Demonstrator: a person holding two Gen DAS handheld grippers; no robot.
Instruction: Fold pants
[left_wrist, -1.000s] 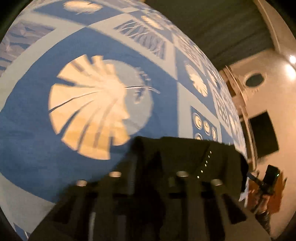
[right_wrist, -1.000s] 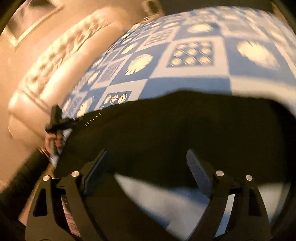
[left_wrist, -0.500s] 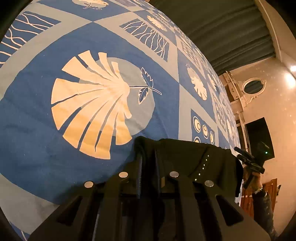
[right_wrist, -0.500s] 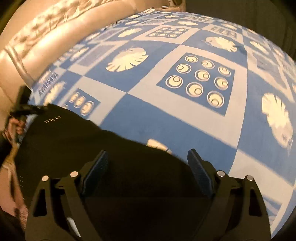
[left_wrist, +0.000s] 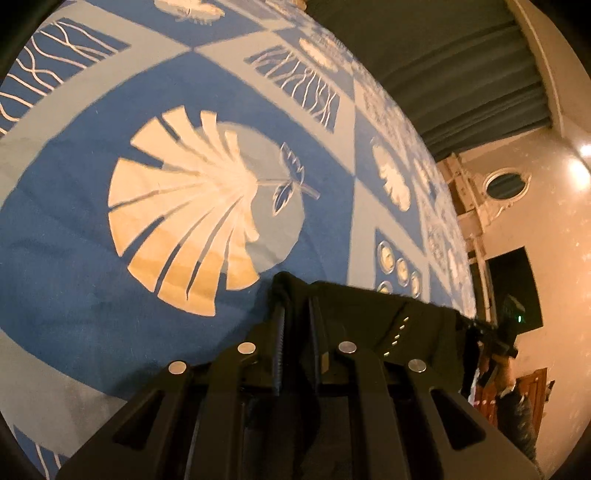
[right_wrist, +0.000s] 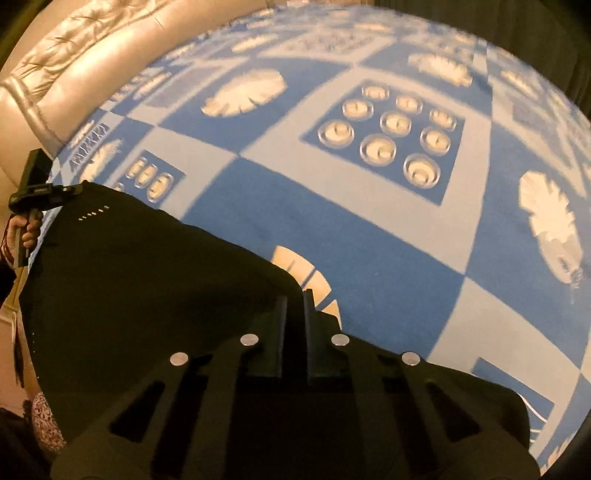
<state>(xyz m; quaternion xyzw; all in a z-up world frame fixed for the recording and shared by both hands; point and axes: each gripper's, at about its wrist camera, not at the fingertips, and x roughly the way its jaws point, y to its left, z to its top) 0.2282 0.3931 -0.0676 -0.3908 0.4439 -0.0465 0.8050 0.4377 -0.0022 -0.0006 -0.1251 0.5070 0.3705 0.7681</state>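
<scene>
Black pants (right_wrist: 147, 280) lie spread on a blue patterned bedspread (right_wrist: 369, 236), with a short row of pale studs near one corner. My right gripper (right_wrist: 295, 303) is shut on the pants' edge nearest the camera, with dark cloth pinched between its fingers. In the left wrist view the pants (left_wrist: 410, 325) stretch off to the right, and my left gripper (left_wrist: 296, 306) is shut on their other corner. Each view shows the other gripper at the cloth's far end: the right one (left_wrist: 495, 341) and the left one (right_wrist: 40, 192), each held in a hand.
The bedspread (left_wrist: 92, 280) carries shell and ring prints and fills most of both views. A cream tufted headboard (right_wrist: 66, 66) runs along the far left. Dark curtains (left_wrist: 461, 62), a pale wall with an oval frame (left_wrist: 508, 183) and a dark doorway (left_wrist: 511, 284) stand beyond the bed.
My right gripper went from wide open above the pants to shut on their edge, having swung across the cloth. The left gripper stayed shut on its corner without moving.
</scene>
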